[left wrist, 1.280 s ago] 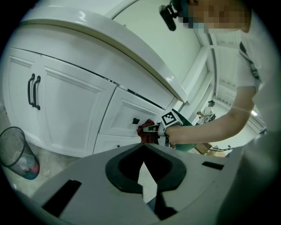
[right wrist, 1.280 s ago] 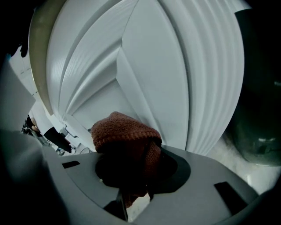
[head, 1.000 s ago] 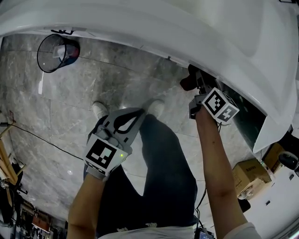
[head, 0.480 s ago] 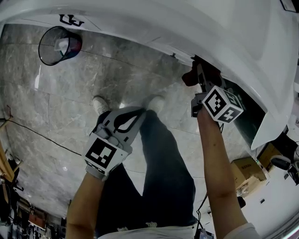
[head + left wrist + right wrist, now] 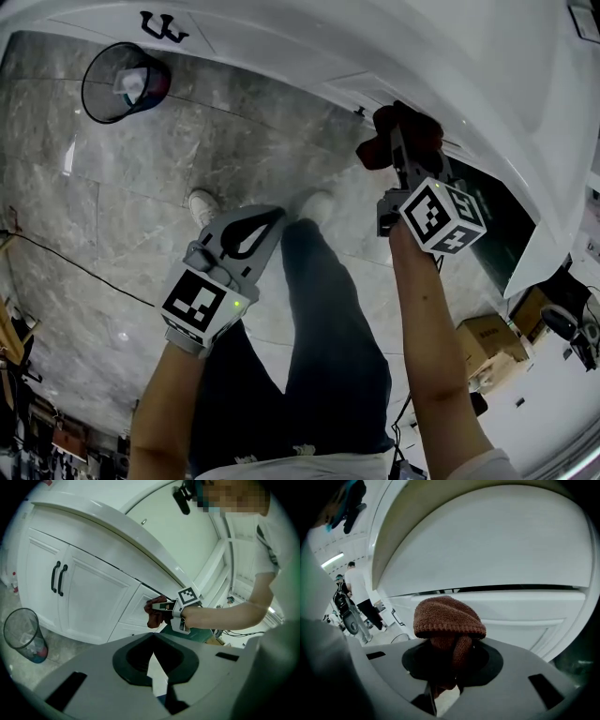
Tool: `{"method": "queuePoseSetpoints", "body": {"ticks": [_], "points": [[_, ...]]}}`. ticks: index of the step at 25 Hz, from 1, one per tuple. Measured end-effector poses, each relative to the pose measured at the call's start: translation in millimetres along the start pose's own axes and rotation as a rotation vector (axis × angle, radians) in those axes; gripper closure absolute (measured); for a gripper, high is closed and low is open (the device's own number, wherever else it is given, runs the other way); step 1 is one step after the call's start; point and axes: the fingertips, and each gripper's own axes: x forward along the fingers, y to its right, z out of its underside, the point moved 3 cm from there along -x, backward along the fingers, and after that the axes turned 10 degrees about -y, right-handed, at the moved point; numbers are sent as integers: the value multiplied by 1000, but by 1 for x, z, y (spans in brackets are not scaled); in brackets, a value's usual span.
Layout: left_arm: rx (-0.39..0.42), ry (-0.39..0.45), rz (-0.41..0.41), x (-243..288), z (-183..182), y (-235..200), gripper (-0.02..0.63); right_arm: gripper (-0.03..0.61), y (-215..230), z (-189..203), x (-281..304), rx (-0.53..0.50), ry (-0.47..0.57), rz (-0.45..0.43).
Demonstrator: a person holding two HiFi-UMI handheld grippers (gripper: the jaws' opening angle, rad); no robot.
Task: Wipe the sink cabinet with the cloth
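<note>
My right gripper [image 5: 401, 157] is shut on a brown knitted cloth [image 5: 395, 129], which is pressed to the white sink cabinet [image 5: 309, 66] just under the counter's rim. In the right gripper view the cloth [image 5: 449, 617] bulges out of the shut gripper [image 5: 444, 670] in front of a white drawer panel [image 5: 520, 616]. My left gripper [image 5: 267, 225] hangs lower, over the floor by the person's legs, shut and empty. From the left gripper [image 5: 153, 648] I see the cloth [image 5: 153, 615] against the cabinet beside two doors with black handles [image 5: 58, 578].
A mesh waste bin [image 5: 122, 81] stands on the grey stone floor at the left. A dark open cabinet door [image 5: 492, 239] is right of my right arm, with cardboard boxes [image 5: 483, 342] beyond. A black cable [image 5: 66, 262] runs across the floor. People stand far off [image 5: 355, 597].
My right gripper has pushed the cloth a little up the cabinet front, closer under the counter's rim. The left gripper has hardly moved.
</note>
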Motion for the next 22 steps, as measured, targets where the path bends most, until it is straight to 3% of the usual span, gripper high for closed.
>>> {"method": "queuePoseSetpoints", "body": {"ticks": [7, 10, 15, 18, 22], "points": [[-11, 0, -6, -9, 4, -13, 603, 463, -2, 3, 35, 174, -8, -25], [-23, -5, -10, -10, 11, -17, 603, 463, -3, 9, 46, 191, -17, -43], [7, -27, 4, -6, 20, -15, 603, 463, 7, 26, 66, 302, -33, -53], [17, -28, -3, -4, 20, -16, 603, 463, 22, 35, 72, 284, -43, -30], [11, -21, -13, -4, 16, -15, 603, 463, 34, 42, 72, 168, -80, -13]]}}
